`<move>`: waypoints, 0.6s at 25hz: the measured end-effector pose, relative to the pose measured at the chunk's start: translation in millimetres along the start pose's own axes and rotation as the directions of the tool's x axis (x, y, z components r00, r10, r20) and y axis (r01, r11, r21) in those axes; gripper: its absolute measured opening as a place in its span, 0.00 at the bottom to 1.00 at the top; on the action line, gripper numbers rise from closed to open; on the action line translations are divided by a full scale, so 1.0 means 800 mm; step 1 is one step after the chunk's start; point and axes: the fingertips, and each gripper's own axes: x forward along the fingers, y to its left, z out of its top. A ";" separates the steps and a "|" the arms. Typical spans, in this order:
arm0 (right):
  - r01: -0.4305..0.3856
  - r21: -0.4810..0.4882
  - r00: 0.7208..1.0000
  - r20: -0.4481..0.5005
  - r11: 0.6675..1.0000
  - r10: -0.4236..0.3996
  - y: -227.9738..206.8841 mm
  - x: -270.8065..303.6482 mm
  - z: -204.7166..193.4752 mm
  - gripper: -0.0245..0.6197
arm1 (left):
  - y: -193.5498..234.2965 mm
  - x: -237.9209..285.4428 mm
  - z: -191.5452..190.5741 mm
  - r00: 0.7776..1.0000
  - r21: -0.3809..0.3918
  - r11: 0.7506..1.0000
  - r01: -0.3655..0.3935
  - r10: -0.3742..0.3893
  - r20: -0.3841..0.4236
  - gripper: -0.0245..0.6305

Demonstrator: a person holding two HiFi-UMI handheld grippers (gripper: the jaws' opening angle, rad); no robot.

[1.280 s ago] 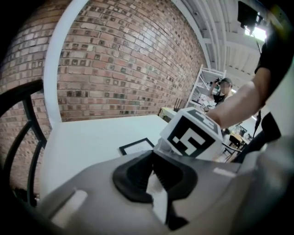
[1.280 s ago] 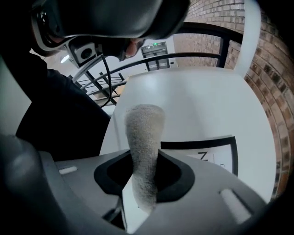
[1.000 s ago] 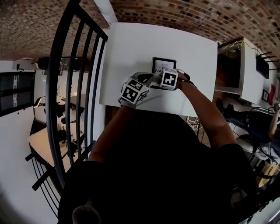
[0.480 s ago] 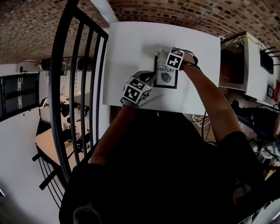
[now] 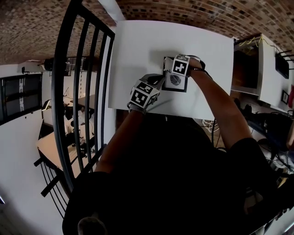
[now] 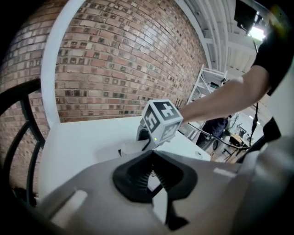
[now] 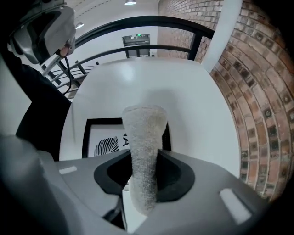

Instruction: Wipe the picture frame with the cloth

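A black picture frame (image 5: 175, 81) with a leaf print lies flat on the white table (image 5: 138, 50). My right gripper (image 5: 178, 69) hangs over the frame's far half, shut on a grey-white cloth (image 7: 142, 137) that sticks out past the jaws and down onto the frame (image 7: 103, 137). My left gripper (image 5: 149, 89) sits at the frame's near left corner. Its jaws (image 6: 154, 176) are closed on a thin edge that looks like the frame's. From the left gripper view, the right gripper's marker cube (image 6: 158, 121) and the cloth (image 6: 133, 148) are just ahead.
A black metal railing (image 5: 78, 92) runs along the table's left side with a drop behind it. A brick wall (image 5: 183, 13) backs the table. A white cabinet (image 5: 257, 69) stands at the right. My body covers the table's near edge.
The right gripper carried the cloth from the frame's near edge across to its far end, then came back a little. The left gripper stayed at the frame's corner.
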 end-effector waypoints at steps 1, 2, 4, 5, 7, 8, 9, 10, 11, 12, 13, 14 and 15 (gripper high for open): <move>-0.019 -0.004 1.000 0.006 1.000 0.019 0.008 0.000 0.001 0.23 | -0.002 0.001 0.000 1.000 -0.002 1.000 0.004 -0.004 -0.002 0.04; -0.034 -0.006 0.999 0.014 0.999 0.034 0.015 0.000 0.002 0.23 | -0.004 0.001 0.001 1.000 -0.005 1.000 0.009 -0.009 -0.005 0.04; -0.055 0.001 0.998 0.019 0.998 0.055 0.028 0.006 -0.001 0.23 | -0.008 0.001 0.005 1.000 -0.008 1.000 0.021 -0.021 -0.007 0.04; -0.064 0.008 0.998 0.021 0.998 0.064 0.034 0.008 -0.003 0.23 | -0.010 0.001 0.006 1.000 -0.010 1.000 0.027 -0.027 -0.006 0.04; -0.082 0.015 0.996 0.027 0.997 0.081 0.047 0.007 -0.003 0.23 | -0.011 0.001 0.005 1.000 -0.013 0.999 0.030 -0.030 -0.007 0.04; -0.087 0.007 0.996 0.031 0.996 0.087 0.053 0.005 -0.002 0.23 | -0.011 0.001 0.004 0.999 -0.014 0.999 0.030 -0.030 -0.011 0.04; -0.090 -0.003 0.995 0.037 0.996 0.090 0.058 0.003 0.000 0.23 | -0.013 0.000 0.003 0.999 -0.014 0.999 0.030 -0.030 -0.015 0.04; -0.091 -0.009 0.995 0.044 0.996 0.091 0.064 0.002 0.001 0.23 | -0.015 0.001 0.003 0.999 -0.016 0.999 0.032 -0.032 -0.016 0.04; -0.092 -0.011 0.995 0.049 0.996 0.093 0.069 0.001 0.000 0.23 | -0.017 0.001 0.002 0.999 -0.018 0.999 0.032 -0.033 -0.016 0.04; -0.094 -0.010 0.994 0.049 0.995 0.095 0.075 0.001 -0.002 0.23 | -0.018 0.003 0.000 0.999 -0.019 0.999 0.031 -0.031 -0.017 0.04; -0.099 -0.009 0.994 0.048 0.995 0.099 0.080 0.001 -0.004 0.23 | -0.019 0.004 -0.001 0.999 -0.020 0.999 0.030 -0.030 -0.017 0.04; -0.105 -0.009 0.993 0.048 0.994 0.105 0.086 0.001 -0.004 0.23 | -0.019 0.004 -0.002 0.999 -0.019 0.999 0.029 -0.029 -0.018 0.04; -0.113 -0.011 0.992 0.050 0.994 0.113 0.092 0.001 -0.004 0.23 | -0.020 0.005 -0.003 0.999 -0.018 0.999 0.029 -0.029 -0.018 0.04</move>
